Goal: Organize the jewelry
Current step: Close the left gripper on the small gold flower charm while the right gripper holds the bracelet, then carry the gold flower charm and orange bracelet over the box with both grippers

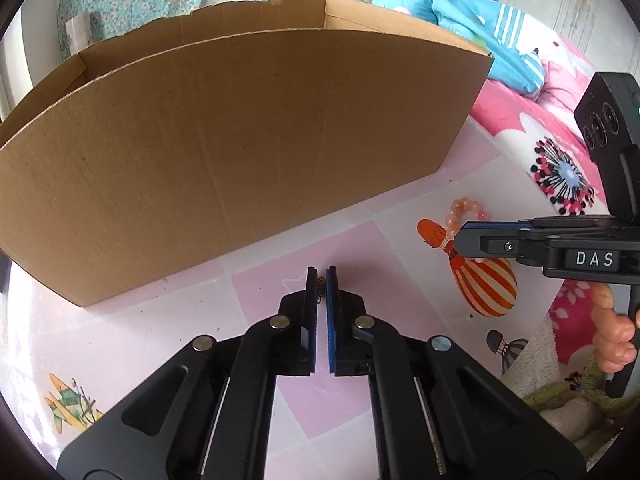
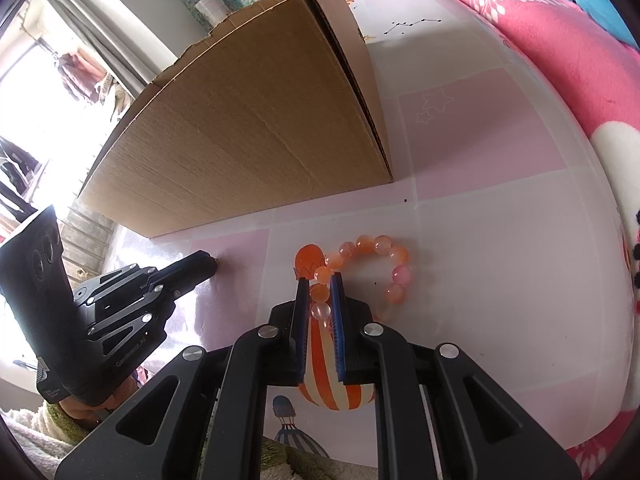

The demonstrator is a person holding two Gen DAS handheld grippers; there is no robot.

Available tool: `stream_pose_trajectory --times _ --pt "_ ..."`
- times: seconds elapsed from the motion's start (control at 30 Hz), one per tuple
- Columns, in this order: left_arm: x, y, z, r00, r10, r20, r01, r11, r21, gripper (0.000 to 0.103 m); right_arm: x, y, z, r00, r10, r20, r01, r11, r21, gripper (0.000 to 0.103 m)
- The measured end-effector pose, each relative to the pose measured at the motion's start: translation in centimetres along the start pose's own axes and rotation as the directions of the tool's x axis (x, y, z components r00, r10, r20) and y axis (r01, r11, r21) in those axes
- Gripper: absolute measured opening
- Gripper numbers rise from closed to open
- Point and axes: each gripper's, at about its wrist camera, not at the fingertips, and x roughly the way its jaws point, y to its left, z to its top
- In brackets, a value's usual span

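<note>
A: How does the bead bracelet (image 2: pixel 362 276) lie?

B: Flat on the pink-and-white checked table cover (image 2: pixel 500 248), a loop in front of the cardboard box (image 2: pixel 248 128); its longer span runs away from the right gripper (image 2: pixel 320 280) and off to that gripper's right.

A: And the right jaws?

B: Narrowly parted, clamped around two or three beads at the loop's near-left end, over a printed striped balloon (image 2: pixel 340 388).

A: The left gripper (image 1: pixel 321 276)?

B: Jaws nearly together, pinching a small dark chain (image 1: pixel 320 290) just above the cover. What kind of piece it is cannot be told.

A: Any lettering?

B: "DAS" in white on the right gripper's body, seen from the left wrist.
</note>
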Motion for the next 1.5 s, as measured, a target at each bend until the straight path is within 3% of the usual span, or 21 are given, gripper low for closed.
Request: stream_pose_trajectory --times 0.3,0.53,0.77,0.97,1.03,1.1,1.2,1.27,1.33,1.4,1.5 --pt "-1.4 1.6 -0.2 0.999 -0.035 0.031 0.037 0.996 -0.08 0.0 0.3 1.1 -0.1 1.0 -0.03 -0.002 0.03 0.999 -0.018 0.011" --pt "-3.7 2.8 -0.2 0.996 -0.014 0.084 0.024 0.993 -0.114 0.0 0.5 1.9 0.1 0.998 -0.059 -0.016 0.058 0.997 -0.05 0.011" --pt "-4.8 3.0 -0.1 0.994 -0.017 0.108 0.031 0.992 -0.121 0.0 1.0 3.2 0.6 0.996 -0.083 -0.032 0.08 0.993 -0.089 0.021" --pt "-5.3 2.5 -0.2 0.992 -0.037 0.12 0.05 0.993 -0.107 0.0 1.9 5.7 0.6 0.977 -0.214 -0.011 0.207 0.957 -0.202 0.021" --pt "-5.9 2.3 -0.1 0.99 -0.046 0.134 0.06 0.993 -0.097 0.0 2.2 6.5 0.6 0.963 -0.269 0.003 0.262 0.935 -0.241 0.012" --pt "-6.5 2.1 0.1 0.987 -0.052 0.15 0.066 0.994 -0.087 0.0 2.3 6.8 0.5 0.953 -0.303 0.016 0.297 0.92 -0.257 0.01" --pt "-7.9 2.0 0.6 0.982 -0.06 0.181 0.074 0.995 -0.071 0.0 1.9 5.4 1.1 0.971 -0.237 -0.001 0.234 0.96 -0.155 0.01" --pt "-8.9 2.0 1.1 0.977 -0.067 0.203 0.081 0.995 -0.063 0.0 1.4 3.7 1.5 0.993 -0.116 -0.009 0.116 0.993 -0.038 0.01" --pt "-10.1 2.1 2.0 0.97 -0.075 0.232 0.09 0.994 -0.054 0.0 0.2 1.6 1.7 0.999 0.033 0.022 -0.035 0.996 0.084 0.01" --pt "-11.1 2.4 3.0 0.964 -0.081 0.254 0.097 0.994 -0.051 0.0 -0.8 0.1 2.0 0.989 0.134 0.065 -0.143 0.978 0.155 0.01" --pt "-12.2 3.2 4.9 0.955 -0.086 0.284 0.104 0.993 -0.048 0.0 -2.2 -2.2 2.2 0.945 0.288 0.154 -0.319 0.915 0.247 0.01"
